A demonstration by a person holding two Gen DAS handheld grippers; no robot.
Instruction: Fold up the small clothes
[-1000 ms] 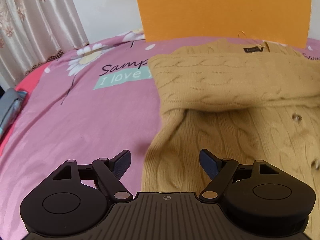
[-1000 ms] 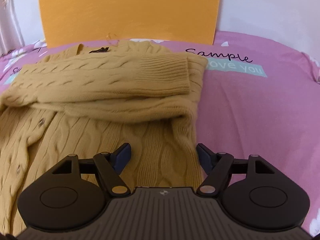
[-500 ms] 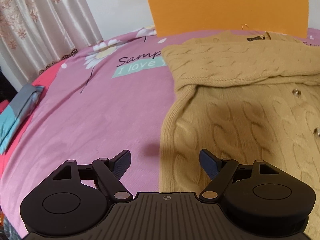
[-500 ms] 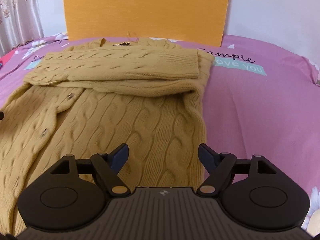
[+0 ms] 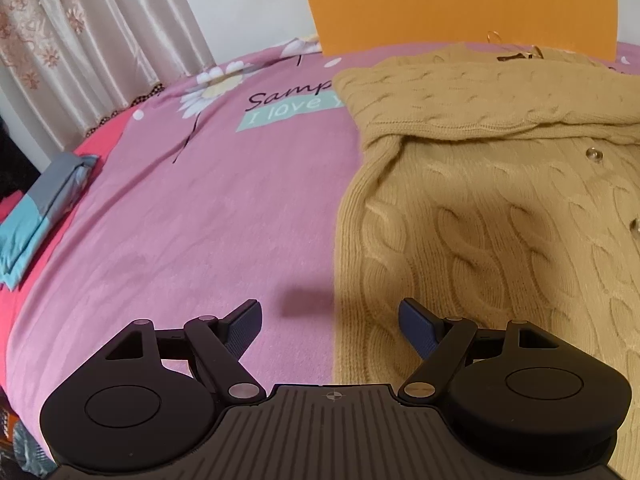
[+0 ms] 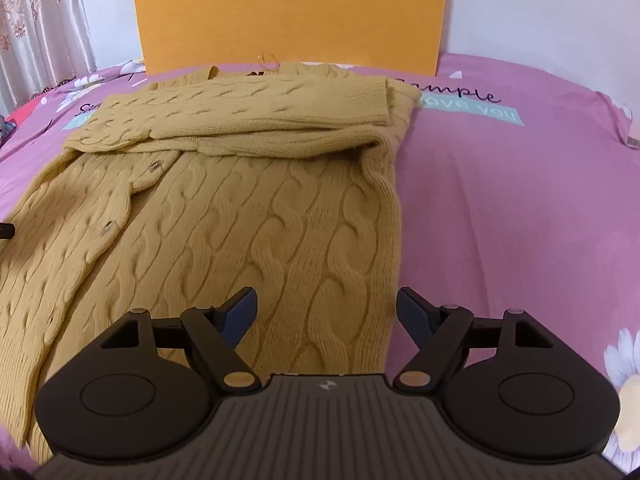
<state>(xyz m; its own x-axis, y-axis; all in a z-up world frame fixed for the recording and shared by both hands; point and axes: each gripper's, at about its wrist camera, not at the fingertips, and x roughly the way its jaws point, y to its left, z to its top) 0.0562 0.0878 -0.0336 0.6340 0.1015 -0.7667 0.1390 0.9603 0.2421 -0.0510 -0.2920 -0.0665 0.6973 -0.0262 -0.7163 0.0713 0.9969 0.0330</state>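
Observation:
A mustard cable-knit cardigan (image 6: 256, 208) lies flat on the pink bedsheet (image 6: 500, 208), both sleeves folded across its chest (image 6: 248, 116). It also shows in the left wrist view (image 5: 480, 208). My left gripper (image 5: 330, 322) is open and empty, low over the cardigan's left side edge near the hem. My right gripper (image 6: 326, 312) is open and empty, low over the cardigan's right side edge near the hem.
An orange board (image 6: 292, 12) stands against the wall behind the cardigan. Folded grey and blue cloths (image 5: 38, 212) lie at the bed's left edge. A curtain (image 5: 80, 40) hangs at the far left. The sheet (image 5: 180, 220) lies bare left of the cardigan.
Both grippers have pulled back toward the hem, away from the folded sleeves. More of the cardigan's body now shows. Both stayed open.

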